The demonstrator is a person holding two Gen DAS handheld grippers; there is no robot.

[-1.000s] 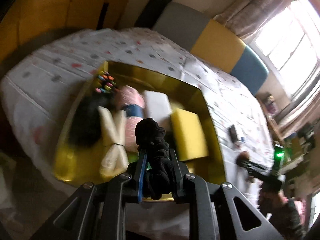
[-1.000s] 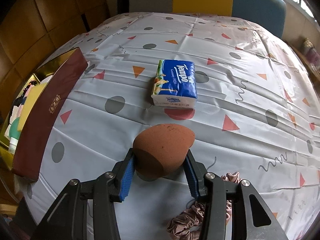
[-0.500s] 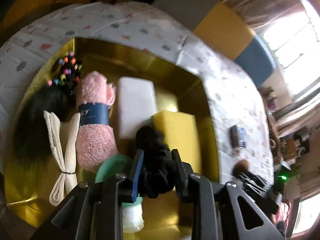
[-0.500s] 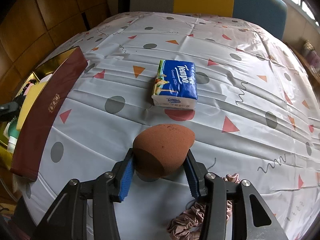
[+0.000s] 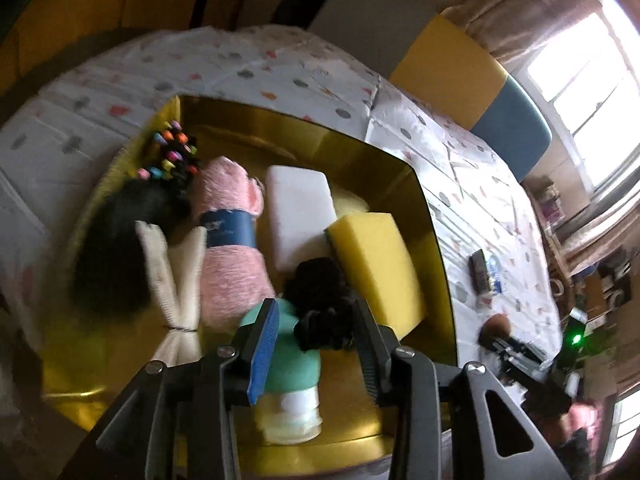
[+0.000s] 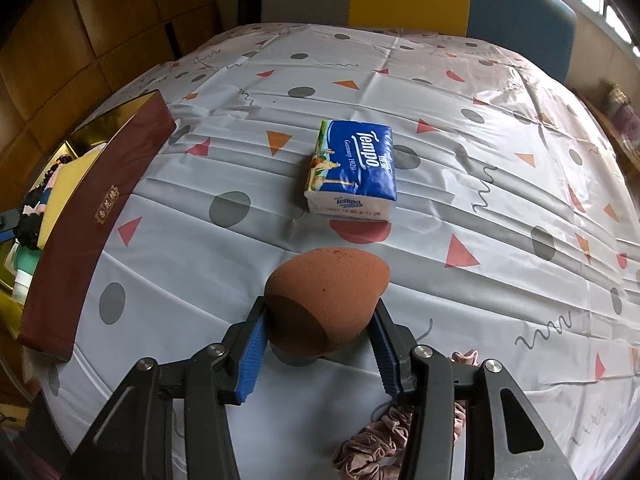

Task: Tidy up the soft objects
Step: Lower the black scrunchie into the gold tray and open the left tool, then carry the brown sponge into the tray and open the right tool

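Both claws matter: the left claw (image 5: 316, 330), just parted around the black scrunchie (image 5: 320, 300), should be lifted straight off, while the sponge (image 6: 326, 300) stays clamped in the right claw (image 6: 320, 344).

- Teal bottle (image 5: 294, 354): middle hidden behind the left gripper (image 5: 316, 334) fingers.
- Black scrunchie (image 5: 320, 300): between those jaws, which have just been opening; contact with the pads not discernible.
- Pink scrunchie (image 6: 384, 440): mostly hidden behind the right gripper (image 6: 320, 344).
- Gold tray (image 6: 86, 134): contents largely hidden by its maroon wall in the right view.
- Dark fuzzy item (image 5: 112, 248): blurred, kind unclear.
- Small packs (image 5: 486, 270) on the surface: too small to identify.
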